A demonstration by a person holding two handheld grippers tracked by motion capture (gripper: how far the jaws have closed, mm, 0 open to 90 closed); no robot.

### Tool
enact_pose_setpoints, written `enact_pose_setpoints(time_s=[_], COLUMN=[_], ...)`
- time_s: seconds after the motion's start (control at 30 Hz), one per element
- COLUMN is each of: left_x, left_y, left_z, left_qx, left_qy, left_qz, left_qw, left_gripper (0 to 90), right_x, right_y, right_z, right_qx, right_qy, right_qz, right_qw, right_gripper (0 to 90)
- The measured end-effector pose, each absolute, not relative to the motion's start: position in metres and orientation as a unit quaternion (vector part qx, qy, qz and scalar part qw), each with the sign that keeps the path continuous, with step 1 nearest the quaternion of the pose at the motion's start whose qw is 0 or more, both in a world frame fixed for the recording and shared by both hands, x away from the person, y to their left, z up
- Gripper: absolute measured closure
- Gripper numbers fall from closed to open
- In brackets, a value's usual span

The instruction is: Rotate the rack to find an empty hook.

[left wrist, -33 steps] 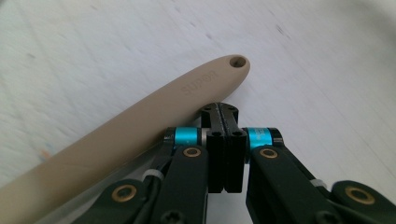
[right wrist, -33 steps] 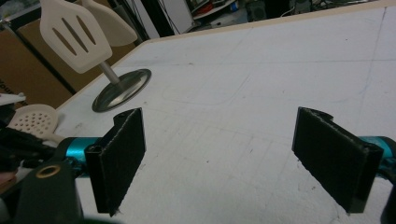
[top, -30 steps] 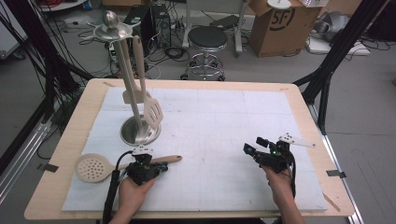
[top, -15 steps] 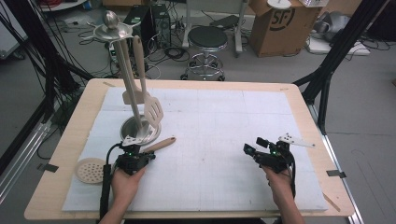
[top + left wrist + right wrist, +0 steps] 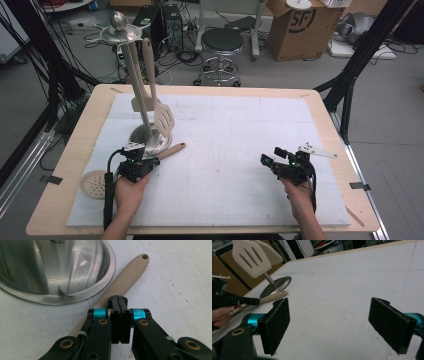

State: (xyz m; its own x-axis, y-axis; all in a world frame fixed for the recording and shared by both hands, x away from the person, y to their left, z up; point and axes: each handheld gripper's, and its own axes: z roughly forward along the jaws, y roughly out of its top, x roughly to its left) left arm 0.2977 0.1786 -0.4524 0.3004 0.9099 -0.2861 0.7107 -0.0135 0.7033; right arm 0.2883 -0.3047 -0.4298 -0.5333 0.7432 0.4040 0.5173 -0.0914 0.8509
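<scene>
Near the table's front left, the left gripper (image 5: pixel 141 161) is sitting clenched on the beige handle (image 5: pixel 171 150) of a skimmer. Its jaws are pressing together over that handle in the left gripper view, where the handle (image 5: pixel 130 273) is running up past the steel base (image 5: pixel 75 285) of the rack and lying just beside its rim. From above, the skimmer's round perforated head (image 5: pixel 93 183) is lying flat on the white mat (image 5: pixel 240 135) to the left of the hand, with the handle's free end pointing toward the rack (image 5: pixel 145 100). A slotted turner (image 5: pixel 164 118) is hanging from that rack, next to another beige utensil.

Over at the front right, the right gripper (image 5: pixel 274 165) is resting on the mat in the person's hand, released, its two black pads (image 5: pixel 275 322) standing wide apart with bare mat between them.
</scene>
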Motion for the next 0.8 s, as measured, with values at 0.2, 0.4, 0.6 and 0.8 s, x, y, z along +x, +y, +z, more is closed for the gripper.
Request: enact_pose_setpoints(time_s=[0.2,0.4,0.6,0.8], left_x=[0.295,0.299,0.302,0.308], left_y=[0.181,0.189,0.172,0.155], left_z=[-0.446,-0.435,-0.440,-0.452], left_qx=[0.702,0.711,0.727,0.742], left_qy=[0.572,0.559,0.544,0.542], left_qz=[0.127,0.110,0.097,0.093], left_qw=[0.405,0.413,0.407,0.383], left_gripper=[89.7,89.7,89.7,89.7], right_x=[0.288,0.288,0.289,0.289], right_y=[-0.305,-0.304,-0.303,-0.304], right_z=[-0.430,-0.430,-0.430,-0.430], right_qx=[0.472,0.470,0.470,0.472], right_qy=[0.667,0.669,0.671,0.669], right_qz=[0.568,0.567,0.566,0.566], right_qw=[0.100,0.099,0.098,0.097], right_gripper=[16.5,16.6,16.6,16.5])
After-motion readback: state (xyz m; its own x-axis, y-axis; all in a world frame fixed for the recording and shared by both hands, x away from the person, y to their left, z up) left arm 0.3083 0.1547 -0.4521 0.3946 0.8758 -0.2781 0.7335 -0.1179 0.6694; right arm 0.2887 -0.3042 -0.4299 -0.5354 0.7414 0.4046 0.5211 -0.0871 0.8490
